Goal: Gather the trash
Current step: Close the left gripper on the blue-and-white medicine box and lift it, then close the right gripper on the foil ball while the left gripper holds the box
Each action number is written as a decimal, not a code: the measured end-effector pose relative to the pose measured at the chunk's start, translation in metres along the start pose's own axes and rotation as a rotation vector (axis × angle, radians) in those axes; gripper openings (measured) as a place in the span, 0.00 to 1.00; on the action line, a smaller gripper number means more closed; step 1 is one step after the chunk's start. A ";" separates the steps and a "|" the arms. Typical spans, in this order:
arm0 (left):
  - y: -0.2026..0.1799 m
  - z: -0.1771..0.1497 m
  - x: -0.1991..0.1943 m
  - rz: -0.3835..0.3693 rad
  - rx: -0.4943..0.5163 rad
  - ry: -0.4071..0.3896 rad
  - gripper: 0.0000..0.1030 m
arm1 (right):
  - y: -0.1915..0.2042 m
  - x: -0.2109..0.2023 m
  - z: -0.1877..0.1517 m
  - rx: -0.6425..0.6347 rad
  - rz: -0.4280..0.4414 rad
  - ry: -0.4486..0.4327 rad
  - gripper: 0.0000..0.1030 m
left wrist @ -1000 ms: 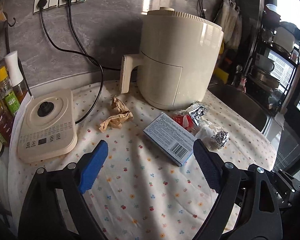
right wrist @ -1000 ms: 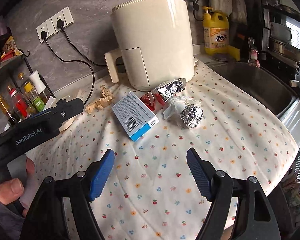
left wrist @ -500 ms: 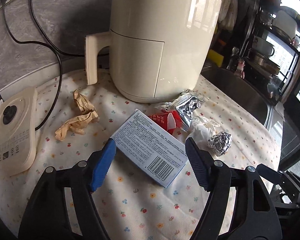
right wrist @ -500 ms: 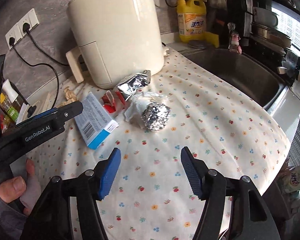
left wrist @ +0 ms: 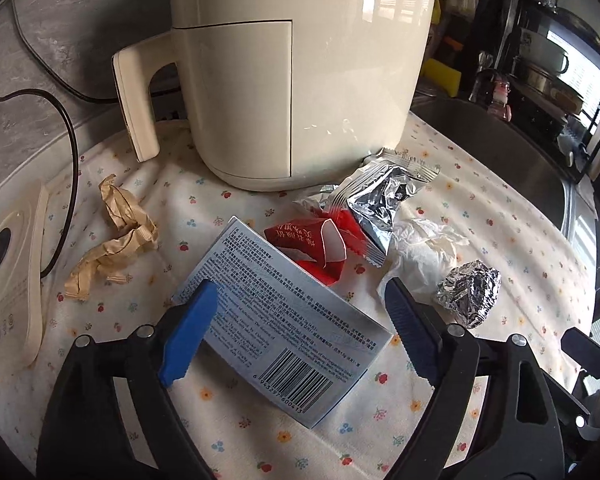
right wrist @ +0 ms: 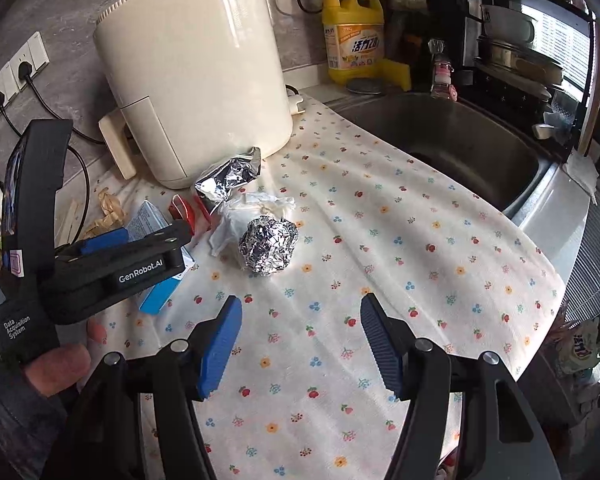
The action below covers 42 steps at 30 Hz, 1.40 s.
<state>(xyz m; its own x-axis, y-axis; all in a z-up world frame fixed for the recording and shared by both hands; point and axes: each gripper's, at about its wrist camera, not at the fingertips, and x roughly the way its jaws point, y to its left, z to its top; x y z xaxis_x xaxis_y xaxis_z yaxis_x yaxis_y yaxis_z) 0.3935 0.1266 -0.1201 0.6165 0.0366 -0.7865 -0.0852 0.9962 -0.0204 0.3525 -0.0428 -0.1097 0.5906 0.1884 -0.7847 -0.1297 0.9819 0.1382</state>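
Left wrist | left gripper (left wrist: 300,328) jaws opening, straddling blue box (left wrist: 284,340) | right gripper (right wrist: 300,344) jaws released, empty

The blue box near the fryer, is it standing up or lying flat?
Lying flat. The blue box rests on its broad face on the flowered cloth, printed text and barcode facing up.

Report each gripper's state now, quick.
Left gripper: jaws opening, straddling the grey-blue barcoded cardboard box, not gripping it.
Right gripper: open, empty, short of the crumpled silver foil ball.
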 end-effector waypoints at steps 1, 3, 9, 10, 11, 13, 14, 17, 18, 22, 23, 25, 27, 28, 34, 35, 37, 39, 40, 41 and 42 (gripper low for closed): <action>0.000 0.000 0.001 0.007 0.000 0.003 0.84 | 0.000 0.001 0.000 0.002 0.000 0.002 0.59; 0.002 0.001 0.001 0.031 -0.004 0.005 0.85 | -0.001 0.002 0.000 0.003 0.000 0.003 0.59; 0.014 -0.001 0.001 0.070 -0.045 0.007 0.85 | 0.000 0.005 0.001 0.000 0.007 0.010 0.59; 0.015 -0.002 0.001 0.073 -0.048 0.010 0.85 | 0.001 0.006 0.001 -0.002 0.009 0.012 0.59; 0.016 -0.003 0.001 0.078 -0.055 0.009 0.86 | 0.002 0.006 0.001 -0.003 0.010 0.014 0.59; 0.019 -0.004 0.001 0.074 -0.069 0.014 0.88 | 0.002 0.008 0.001 -0.005 0.010 0.017 0.59; 0.019 -0.005 0.003 0.072 -0.071 0.021 0.89 | 0.002 0.009 0.001 -0.004 0.011 0.020 0.59; 0.021 -0.007 0.010 0.066 -0.080 0.056 0.89 | 0.002 0.012 0.000 -0.001 0.014 0.027 0.59; 0.023 -0.008 0.013 0.045 -0.093 0.065 0.89 | 0.002 0.013 0.000 -0.001 0.015 0.028 0.59; 0.026 -0.009 0.014 -0.014 -0.112 0.063 0.80 | 0.002 0.015 0.000 -0.003 0.014 0.032 0.59; 0.025 -0.009 0.012 -0.019 -0.109 0.058 0.75 | 0.002 0.015 0.000 -0.003 0.016 0.032 0.59; 0.025 -0.008 0.009 -0.017 -0.104 0.048 0.70 | 0.003 0.017 0.001 -0.003 0.017 0.034 0.59; 0.026 -0.008 0.005 -0.033 -0.104 0.036 0.67 | 0.004 0.019 0.002 -0.004 0.020 0.035 0.59; 0.027 -0.008 0.001 -0.041 -0.102 0.025 0.67 | 0.005 0.019 0.003 -0.006 0.021 0.035 0.59; 0.035 -0.007 -0.021 -0.059 -0.082 -0.044 0.67 | 0.012 0.026 0.007 -0.011 0.032 0.037 0.59; 0.037 -0.006 -0.024 -0.058 -0.079 -0.055 0.67 | 0.013 0.027 0.007 -0.012 0.034 0.038 0.59; 0.043 -0.005 -0.029 -0.057 -0.077 -0.076 0.67 | 0.017 0.030 0.008 -0.014 0.039 0.040 0.59; 0.049 -0.003 -0.032 -0.055 -0.083 -0.092 0.67 | 0.020 0.033 0.010 -0.019 0.042 0.042 0.59; 0.051 0.001 -0.033 -0.053 -0.086 -0.098 0.67 | 0.022 0.034 0.011 -0.023 0.043 0.042 0.59; 0.054 0.002 -0.034 -0.051 -0.088 -0.103 0.67 | 0.024 0.036 0.011 -0.026 0.044 0.041 0.59; 0.055 0.003 -0.034 -0.048 -0.090 -0.107 0.67 | 0.025 0.037 0.013 -0.029 0.045 0.041 0.59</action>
<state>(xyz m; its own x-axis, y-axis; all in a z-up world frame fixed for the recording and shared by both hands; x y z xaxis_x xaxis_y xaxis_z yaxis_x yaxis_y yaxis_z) 0.3700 0.1808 -0.0922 0.7008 0.0023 -0.7134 -0.1208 0.9859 -0.1155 0.3814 -0.0105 -0.1280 0.5507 0.2312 -0.8020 -0.1788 0.9712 0.1573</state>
